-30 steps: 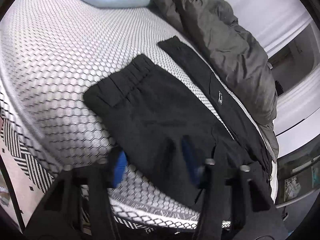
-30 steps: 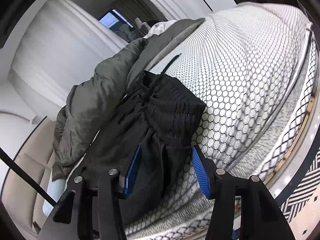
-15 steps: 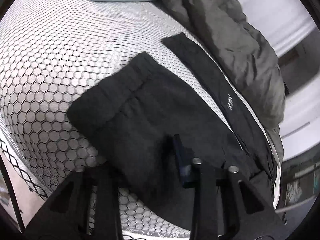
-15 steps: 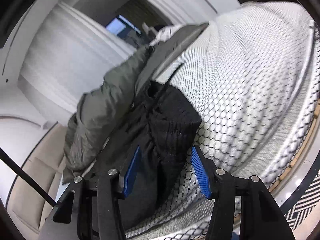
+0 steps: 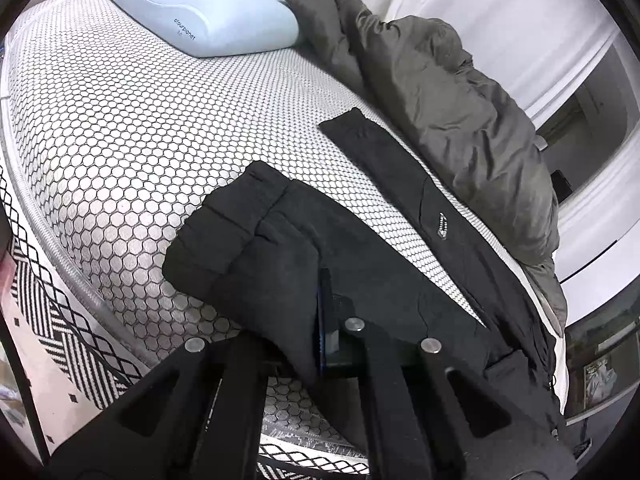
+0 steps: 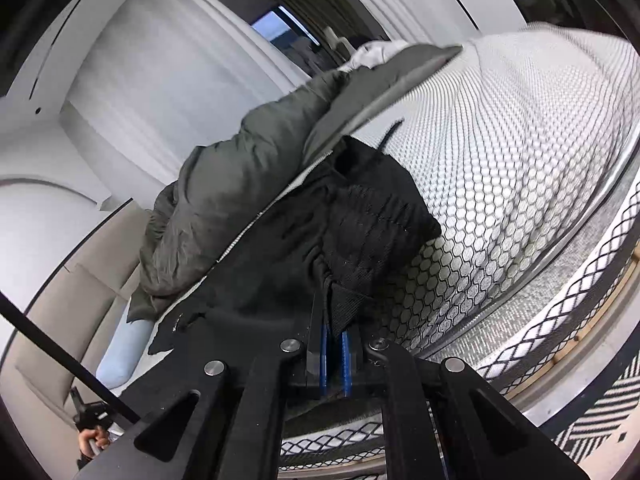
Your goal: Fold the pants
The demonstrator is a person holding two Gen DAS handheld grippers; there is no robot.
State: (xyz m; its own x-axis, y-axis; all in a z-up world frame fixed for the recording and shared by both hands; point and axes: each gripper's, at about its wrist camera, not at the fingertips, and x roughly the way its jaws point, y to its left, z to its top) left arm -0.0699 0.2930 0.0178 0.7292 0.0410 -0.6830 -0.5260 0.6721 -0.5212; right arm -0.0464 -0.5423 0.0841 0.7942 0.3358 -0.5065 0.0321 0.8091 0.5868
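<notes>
The bed wears a white cover printed with a black honeycomb mesh, its near edge curving down to a black-and-white patterned border. 3 things lie directly on it — a pale blue contoured pillow at the head, a rumpled grey duvet heaped along the far side, and black pants spread across the near part, 1 leg reaching toward the pillow, just beside the duvet.
</notes>
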